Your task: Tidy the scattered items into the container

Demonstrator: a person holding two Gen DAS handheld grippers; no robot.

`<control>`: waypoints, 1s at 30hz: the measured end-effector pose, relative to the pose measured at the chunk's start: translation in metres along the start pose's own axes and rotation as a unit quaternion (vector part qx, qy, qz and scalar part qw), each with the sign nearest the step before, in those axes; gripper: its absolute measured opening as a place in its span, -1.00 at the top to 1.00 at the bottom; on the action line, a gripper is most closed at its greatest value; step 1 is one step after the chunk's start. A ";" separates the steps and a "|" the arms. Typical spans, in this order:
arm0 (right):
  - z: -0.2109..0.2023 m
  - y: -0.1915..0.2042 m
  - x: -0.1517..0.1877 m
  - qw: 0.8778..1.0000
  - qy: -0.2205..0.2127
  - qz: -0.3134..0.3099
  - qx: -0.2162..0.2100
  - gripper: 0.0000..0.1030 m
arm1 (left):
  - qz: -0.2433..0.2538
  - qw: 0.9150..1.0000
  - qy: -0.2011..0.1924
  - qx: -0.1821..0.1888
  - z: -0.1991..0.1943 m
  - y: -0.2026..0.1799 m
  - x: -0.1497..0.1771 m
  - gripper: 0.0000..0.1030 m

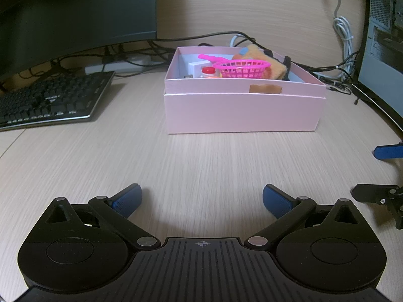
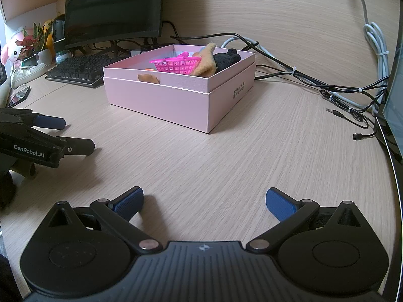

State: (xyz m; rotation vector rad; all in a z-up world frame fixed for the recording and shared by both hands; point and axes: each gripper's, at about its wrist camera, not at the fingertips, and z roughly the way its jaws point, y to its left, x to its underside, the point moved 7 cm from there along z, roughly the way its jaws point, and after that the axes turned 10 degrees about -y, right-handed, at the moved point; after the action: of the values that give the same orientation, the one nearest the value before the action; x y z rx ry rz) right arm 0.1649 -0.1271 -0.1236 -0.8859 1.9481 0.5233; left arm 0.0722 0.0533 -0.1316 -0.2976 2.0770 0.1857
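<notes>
A pink box [image 1: 241, 112] stands on the wooden desk ahead; it also shows in the right wrist view [image 2: 161, 100]. Inside lie a pink plastic basket [image 1: 243, 69] [image 2: 176, 65], a pink comb-like piece [image 1: 210, 57], a small red-capped bottle [image 1: 208, 71], a white block [image 1: 199, 66], an orange plush [image 1: 259, 55] [image 2: 207, 60] and a black plush [image 2: 226, 59]. My left gripper [image 1: 201, 201] is open and empty, low over the desk in front of the box. My right gripper [image 2: 204, 203] is open and empty, right of the left one [image 2: 58, 136].
A black keyboard [image 1: 50, 100] [image 2: 78, 69] lies left of the box under a monitor [image 2: 113, 7]. Cables [image 2: 340, 93] trail behind and right of the box. A computer case [image 1: 382, 37] stands at the right. Plush toys and a plant [image 2: 27, 42] sit far left.
</notes>
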 end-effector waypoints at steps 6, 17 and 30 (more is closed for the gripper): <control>0.000 0.000 0.000 1.000 0.000 0.000 0.000 -1.00 | 0.000 1.000 0.000 0.000 0.000 0.000 0.000 -1.00; -0.001 0.000 0.000 1.000 0.000 0.000 0.000 -1.00 | 0.005 1.000 0.000 0.007 0.003 -0.001 -0.002 -1.00; -0.001 0.000 0.000 1.000 0.000 0.000 0.000 -1.00 | 0.004 1.000 0.000 0.008 0.004 0.000 -0.002 -1.00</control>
State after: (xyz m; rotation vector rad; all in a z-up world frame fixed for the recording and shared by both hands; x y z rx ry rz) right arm 0.1642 -0.1277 -0.1231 -0.8860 1.9482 0.5234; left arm 0.0762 0.0541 -0.1317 -0.2797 2.0785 0.1746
